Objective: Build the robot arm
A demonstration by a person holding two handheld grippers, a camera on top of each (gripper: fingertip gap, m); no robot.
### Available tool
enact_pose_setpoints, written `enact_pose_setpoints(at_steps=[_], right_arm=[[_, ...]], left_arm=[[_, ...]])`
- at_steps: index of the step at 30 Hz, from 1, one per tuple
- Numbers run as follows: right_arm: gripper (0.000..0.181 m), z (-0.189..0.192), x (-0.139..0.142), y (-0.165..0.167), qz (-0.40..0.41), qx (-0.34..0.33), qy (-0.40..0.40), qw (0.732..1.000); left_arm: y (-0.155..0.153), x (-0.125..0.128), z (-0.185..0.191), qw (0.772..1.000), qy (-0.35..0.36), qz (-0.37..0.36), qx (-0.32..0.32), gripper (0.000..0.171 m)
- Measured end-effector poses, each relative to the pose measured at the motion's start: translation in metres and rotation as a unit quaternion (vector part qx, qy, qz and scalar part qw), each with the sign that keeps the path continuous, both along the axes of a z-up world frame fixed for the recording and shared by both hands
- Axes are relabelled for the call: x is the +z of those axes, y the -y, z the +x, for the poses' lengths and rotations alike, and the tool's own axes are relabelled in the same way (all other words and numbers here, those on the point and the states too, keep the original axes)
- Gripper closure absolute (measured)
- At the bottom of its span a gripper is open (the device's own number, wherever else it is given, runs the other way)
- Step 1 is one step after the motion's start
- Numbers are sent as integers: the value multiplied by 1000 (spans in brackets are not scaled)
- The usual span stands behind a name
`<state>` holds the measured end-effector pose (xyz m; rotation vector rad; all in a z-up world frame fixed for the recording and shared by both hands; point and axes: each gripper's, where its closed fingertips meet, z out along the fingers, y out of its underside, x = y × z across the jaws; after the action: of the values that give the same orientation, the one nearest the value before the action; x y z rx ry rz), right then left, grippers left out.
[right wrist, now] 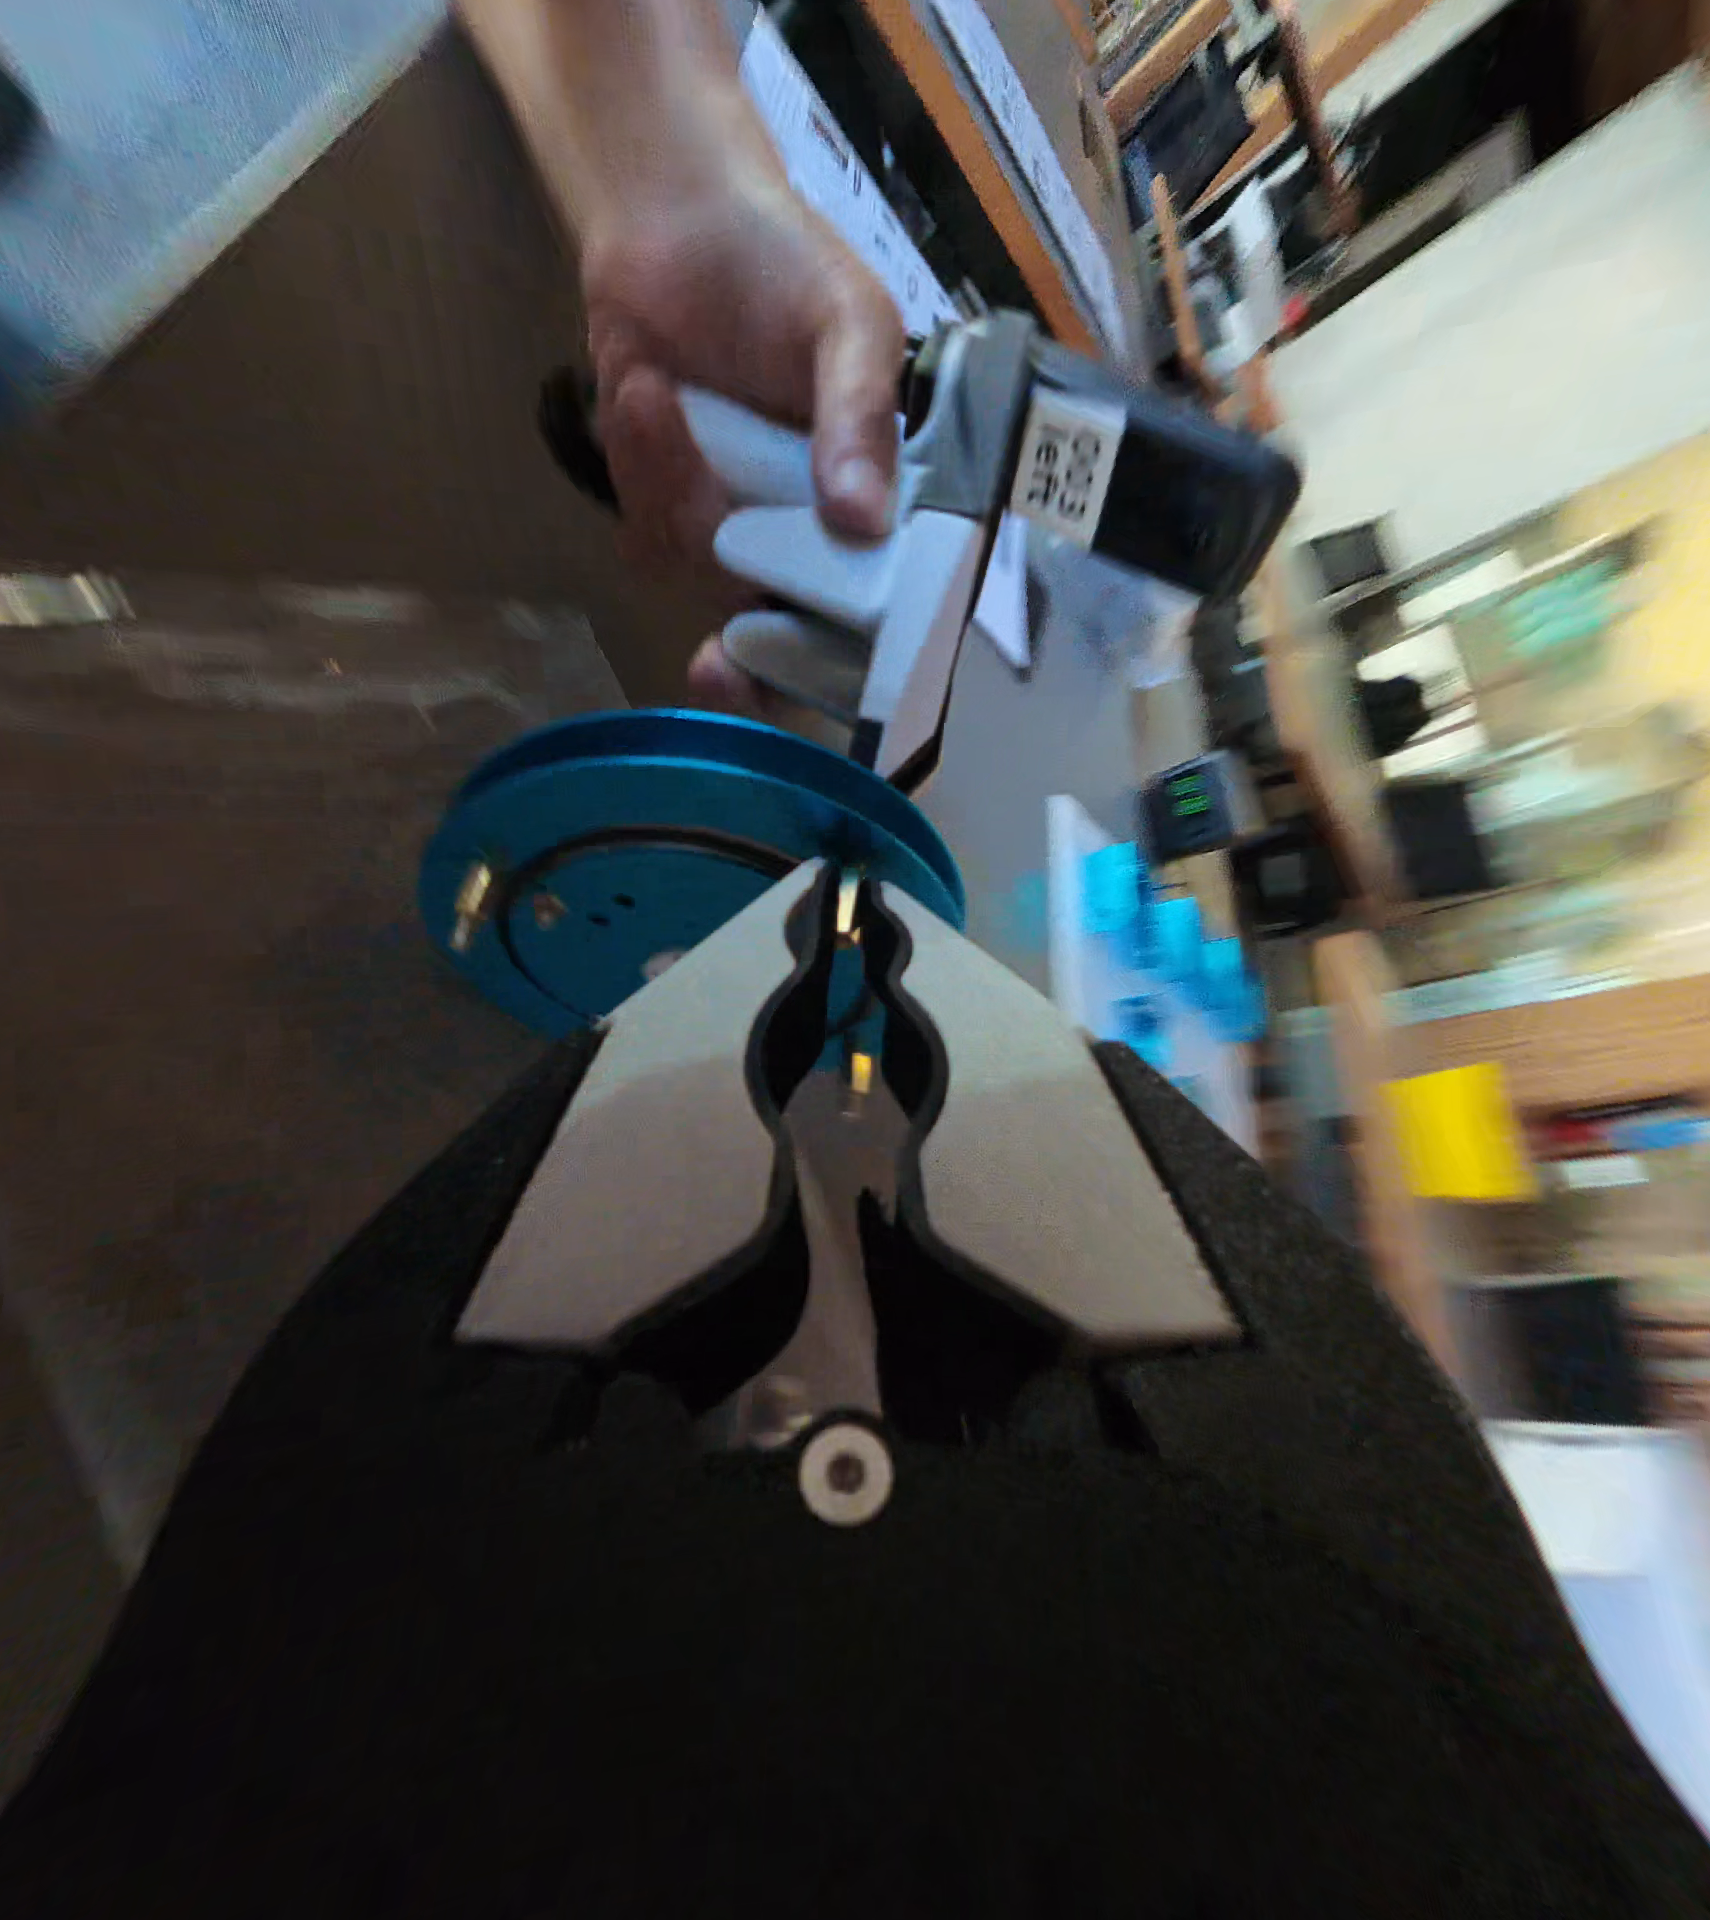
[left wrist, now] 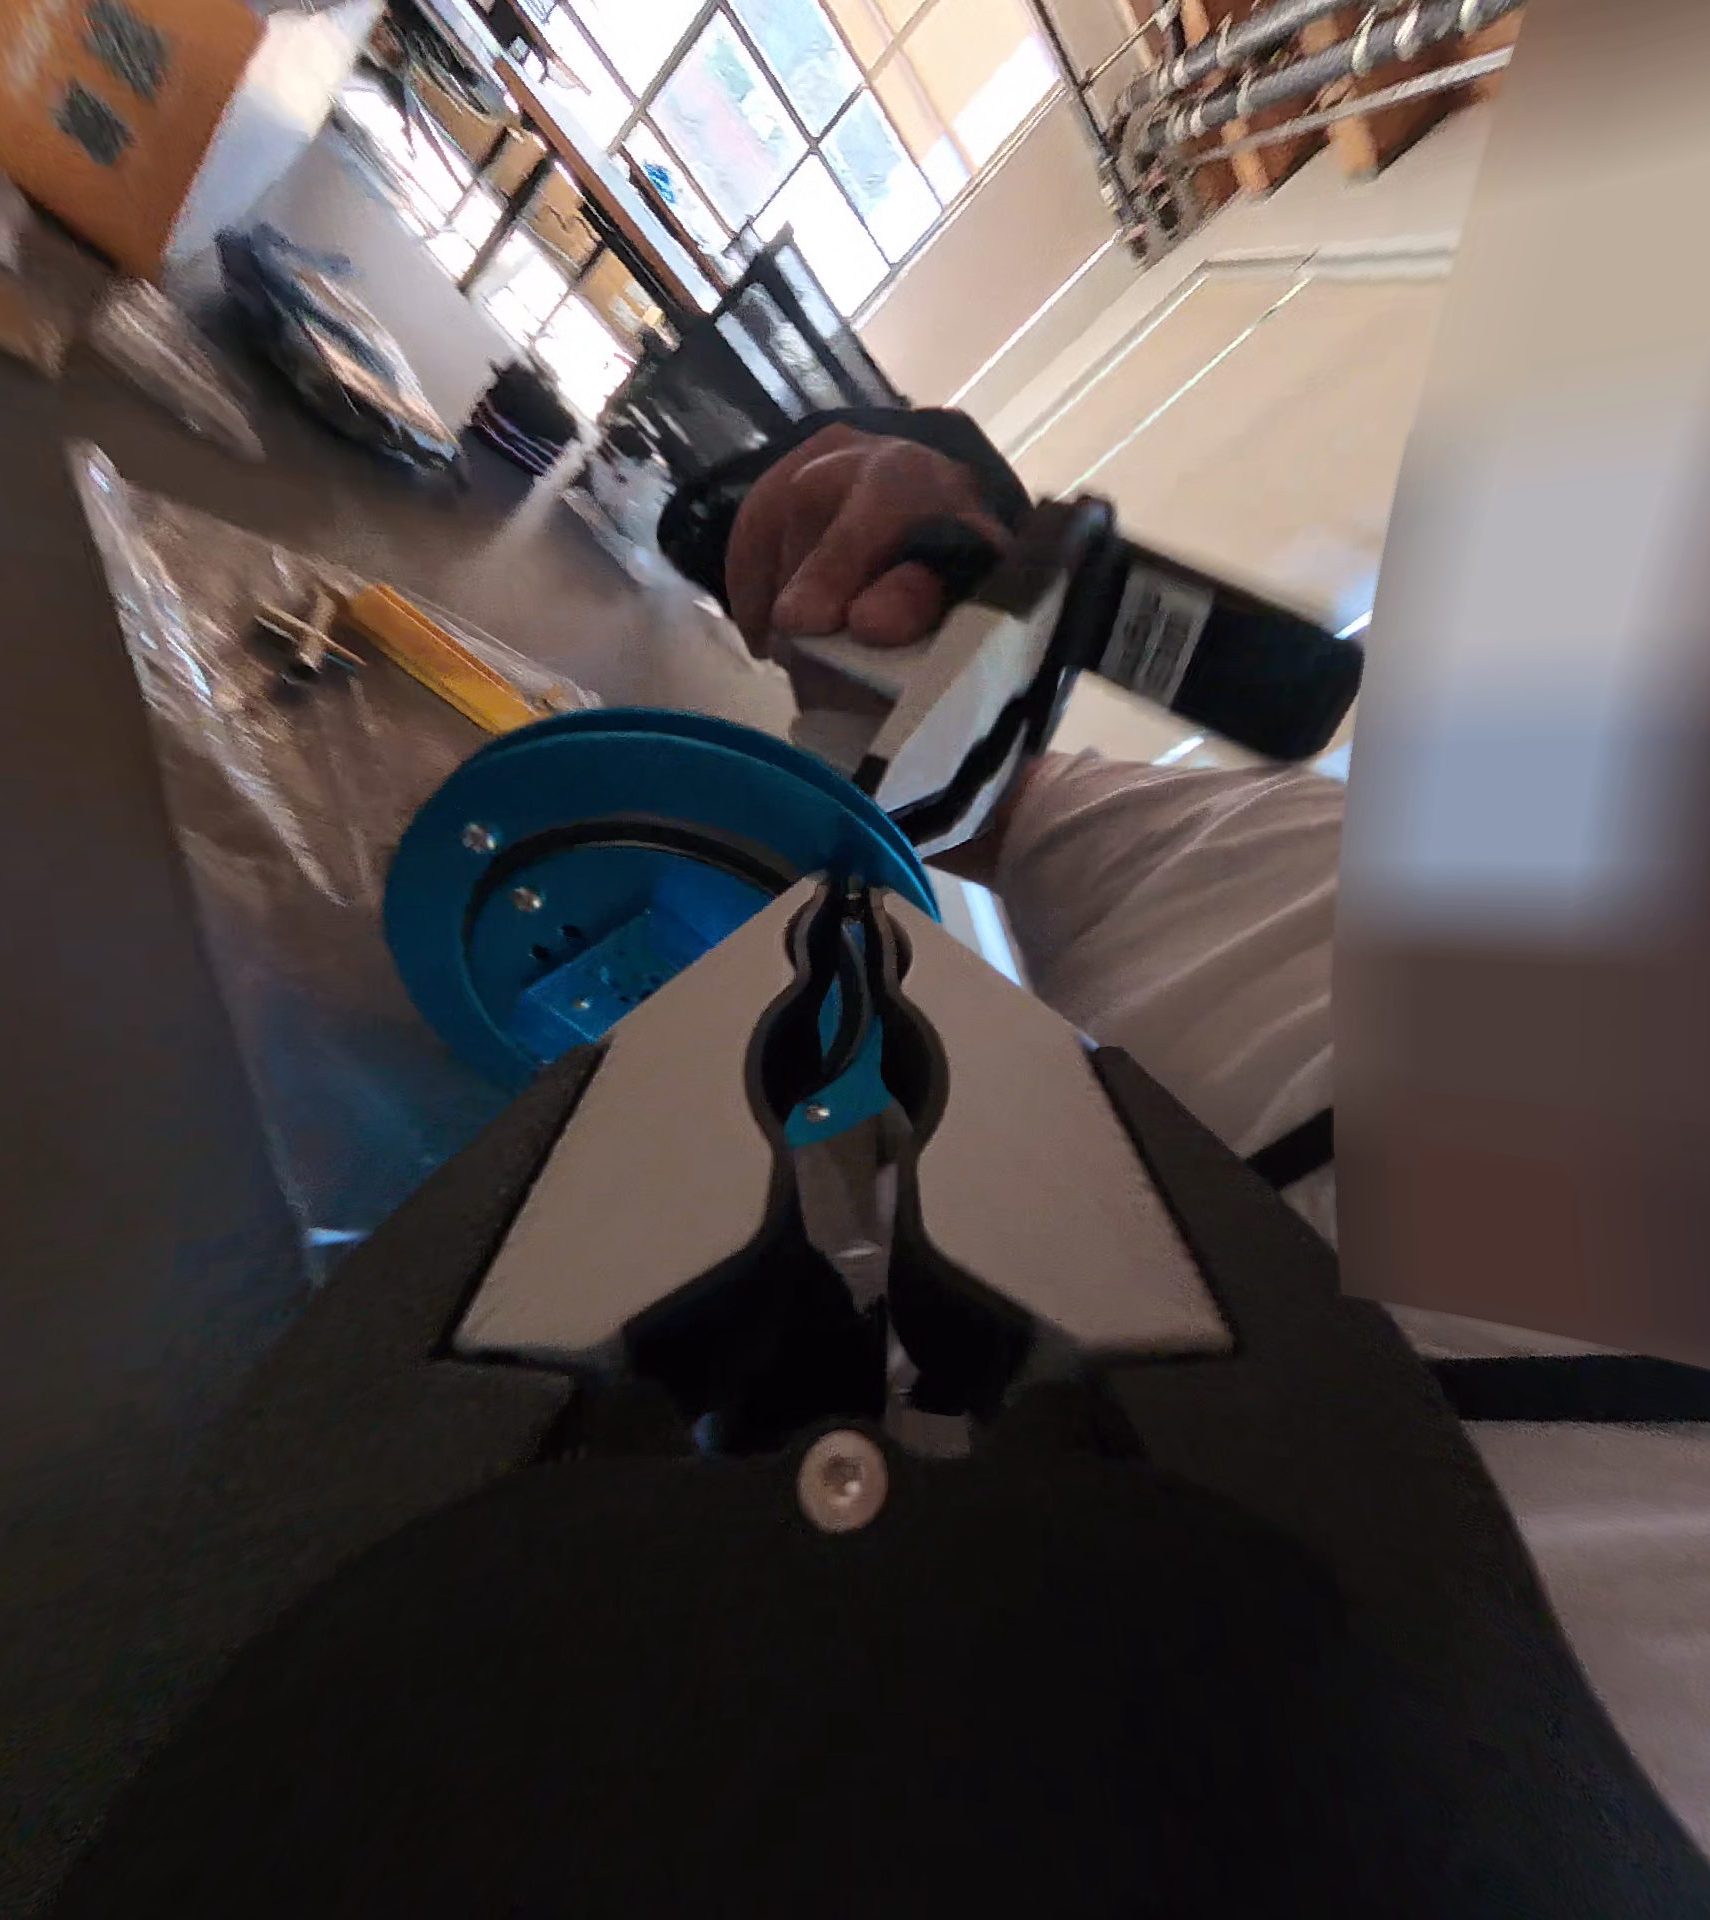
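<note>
The table (left wrist: 30,831) was brown. Above it, the blue disc (left wrist: 622,790) was gripped at its rim from opposite sides: the left hand-held gripper (left wrist: 846,894) and the right hand-held gripper (right wrist: 846,883) were both closed on it. Each hand-held gripper carried a white label; a hand (right wrist: 726,312) held the far one from above.
</note>
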<state>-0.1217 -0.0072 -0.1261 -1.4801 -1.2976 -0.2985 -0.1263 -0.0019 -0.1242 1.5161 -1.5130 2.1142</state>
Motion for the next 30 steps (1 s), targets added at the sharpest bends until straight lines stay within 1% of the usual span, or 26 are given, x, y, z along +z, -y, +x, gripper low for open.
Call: enact_pose_setpoints(at_steps=[1, 2, 3, 4, 5, 6, 7, 8, 9, 10, 11, 12, 14, 15, 18, 19, 20, 22, 23, 24, 25, 26, 27, 28, 29, 30], right_arm=[[179, 0, 0, 0, 54, -1, 75, 996], [180, 0, 0, 0, 116, 0, 153, 981], [181, -1, 1, 0, 178, 2, 225, 958], [181, -1, 1, 0, 219, 3, 268, 938], [181, 0, 2, -1, 223, -2, 264, 938], [181, 1, 3, -3, 194, -20, 206, 959], [181, 4, 4, -4, 140, -39, 116, 983], [181, 6, 5, -4, 70, -50, 10, 996], [178, 6, 6, -1, -3, -51, -93, 994], [167, 8, 9, 1, -66, -53, -191, 978], [164, 8, 11, 3, -134, -51, -282, 949], [161, 8, 10, 6, -212, -47, -368, 904], [148, 8, 5, 10, -361, -40, -502, 785], [145, 4, 3, 16, -429, -21, -527, 733], [150, -7, -2, 27, -569, -3, -546, 615], [157, -12, 1, 27, -595, 7, -554, 582], [159, -14, 2, 27, -613, 10, -556, 560], [175, -13, -5, 23, -632, -2, -549, 548], [175, -13, -5, 23, -641, -4, -555, 531], [176, -12, -5, 22, -649, -8, -561, 514], [176, -12, -5, 21, -650, -9, -562, 512], [176, -12, -5, 19, -642, -14, -561, 522], [177, -13, -6, 20, -632, -16, -548, 548], [177, -14, -7, 21, -612, -16, -523, 593], [176, -15, -7, 21, -580, -19, -485, 655], [177, -16, -8, 22, -547, -25, -437, 714]], left_arm=[[0, 0, 0, 999, -16, -29, -7, 169], [0, 1, 0, 998, -28, -52, -11, 170], [-1, 1, 1, 997, -34, -66, -12, 170], [-2, 1, 2, 997, -33, -66, -9, 170], [-2, 0, 2, 999, -26, -48, -2, 170], [-2, -1, 3, 1000, -12, -15, 5, 169], [-2, -1, 2, 1000, 8, 26, 12, 169], [-1, -1, 2, 997, 27, 67, 20, 169], [0, -2, 1, 993, 45, 108, 26, 169], [2, -2, 0, 986, 68, 151, 31, 169], [4, -2, -2, 976, 92, 195, 38, 169], [6, -3, -3, 964, 114, 237, 42, 169], [10, -4, -7, 932, 159, 323, 48, 168], [12, -5, -7, 908, 184, 373, 51, 168], [18, -6, -8, 823, 251, 507, 53, 168], [20, -6, -8, 797, 271, 538, 51, 168], [23, -6, -8, 771, 289, 566, 49, 168], [20, -6, -7, 715, 318, 620, 59, 169], [19, -6, -6, 691, 329, 641, 65, 169], [18, -6, -6, 674, 337, 654, 68, 169], [18, -5, -6, 658, 343, 666, 74, 168], [17, -5, -6, 645, 347, 676, 80, 168], [17, -5, -8, 644, 349, 676, 81, 168], [19, -6, -10, 667, 340, 659, 77, 168], [20, -7, -11, 713, 313, 623, 71, 169], [22, -7, -12, 773, 277, 567, 64, 169]])
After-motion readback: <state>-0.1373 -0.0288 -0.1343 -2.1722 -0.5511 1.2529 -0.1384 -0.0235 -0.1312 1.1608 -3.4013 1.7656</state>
